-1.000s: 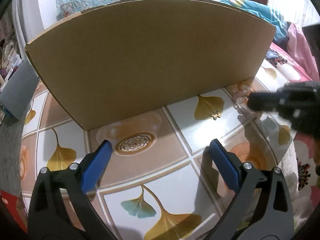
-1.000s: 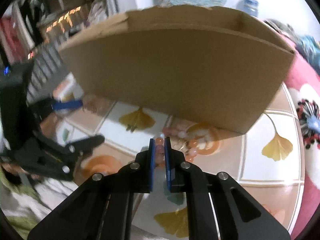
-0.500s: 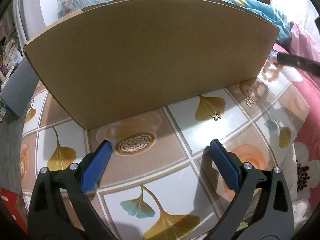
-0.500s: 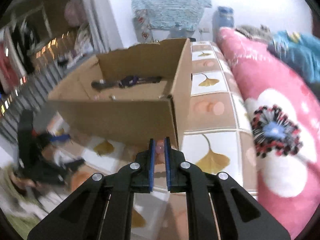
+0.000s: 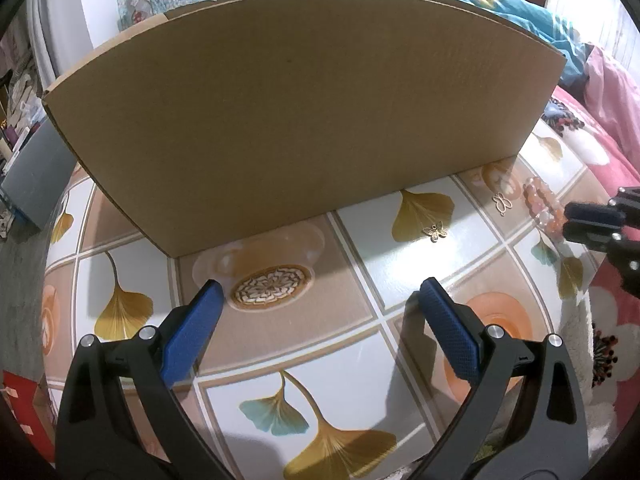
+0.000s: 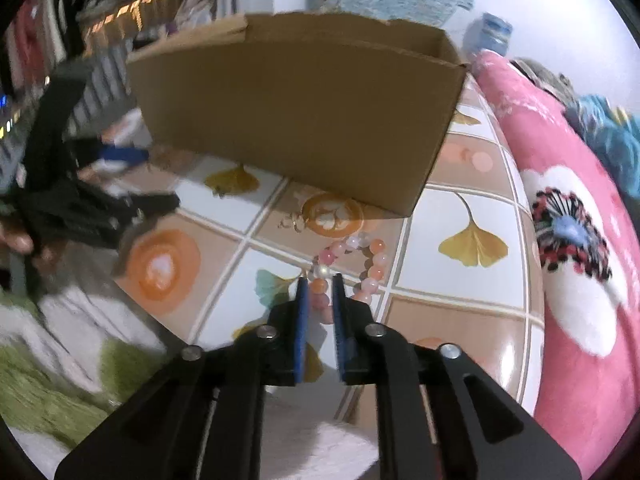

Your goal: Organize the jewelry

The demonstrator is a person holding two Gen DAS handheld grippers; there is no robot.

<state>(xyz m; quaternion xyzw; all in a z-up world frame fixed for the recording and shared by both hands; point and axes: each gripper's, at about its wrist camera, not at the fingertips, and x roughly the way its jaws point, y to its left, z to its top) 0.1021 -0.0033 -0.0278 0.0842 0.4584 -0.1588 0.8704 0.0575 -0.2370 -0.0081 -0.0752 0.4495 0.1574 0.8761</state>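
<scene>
A pink and orange bead bracelet (image 6: 372, 256) lies on the ginkgo-patterned table (image 6: 460, 292) just in front of the right corner of the open cardboard box (image 6: 296, 120). My right gripper (image 6: 320, 280) straddles one side of the strand. Its jaws are opening and the pads look just clear of the beads. In the left wrist view the bracelet (image 5: 538, 200) and the right gripper (image 5: 570, 220) sit at the far right. Two gold butterfly charms (image 5: 436, 232) (image 5: 502, 202) lie by the box (image 5: 304, 112). My left gripper (image 5: 320, 286) hangs wide open, holding nothing.
A pink flowered blanket (image 6: 580, 240) borders the table on the right. A grey flat case (image 5: 36, 172) leans at the left of the box. Green and white fluffy fabric (image 6: 60, 380) lies at the near left edge.
My right gripper swung up beside the box with the bracelet, then came back low. The bracelet now rests on the table and the jaws stand slightly wider. The left gripper has stayed put.
</scene>
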